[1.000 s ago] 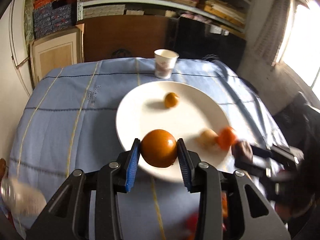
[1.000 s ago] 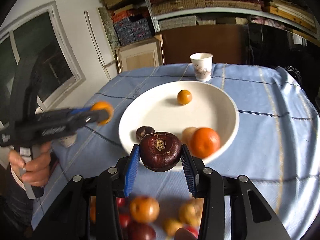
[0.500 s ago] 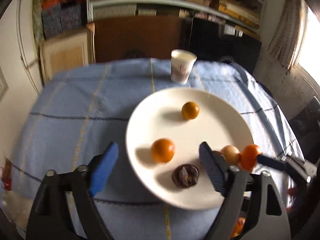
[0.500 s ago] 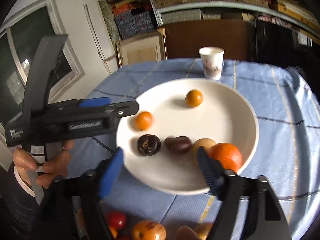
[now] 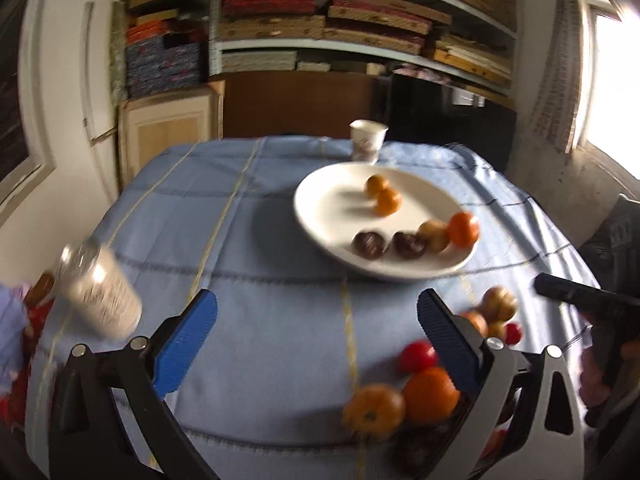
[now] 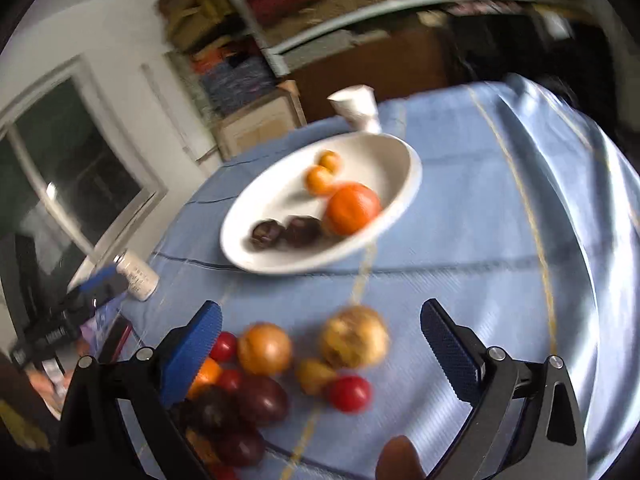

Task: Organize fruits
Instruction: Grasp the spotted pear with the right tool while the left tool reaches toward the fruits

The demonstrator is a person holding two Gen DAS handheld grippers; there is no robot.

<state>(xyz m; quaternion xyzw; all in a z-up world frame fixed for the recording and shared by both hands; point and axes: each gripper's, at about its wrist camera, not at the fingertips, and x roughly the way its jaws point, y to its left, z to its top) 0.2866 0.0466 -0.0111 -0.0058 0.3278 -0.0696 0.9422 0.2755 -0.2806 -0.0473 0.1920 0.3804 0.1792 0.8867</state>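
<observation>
grippers (image 5: 316, 336) wide, empty; fruits (image 5: 404, 216) on plate (image 5: 324, 204)

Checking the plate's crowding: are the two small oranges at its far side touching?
Cannot tell. In the left wrist view, the two small oranges overlap on the plate; blur hides any gap.

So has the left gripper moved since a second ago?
Yes. The left gripper has pulled back from the plate, which now sits farther off and to the right; its jaws have just been opening, with nothing between them.

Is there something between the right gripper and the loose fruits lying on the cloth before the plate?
Nothing visible. The right gripper is open, and the pile of fruits lies directly before it on the cloth.
</observation>
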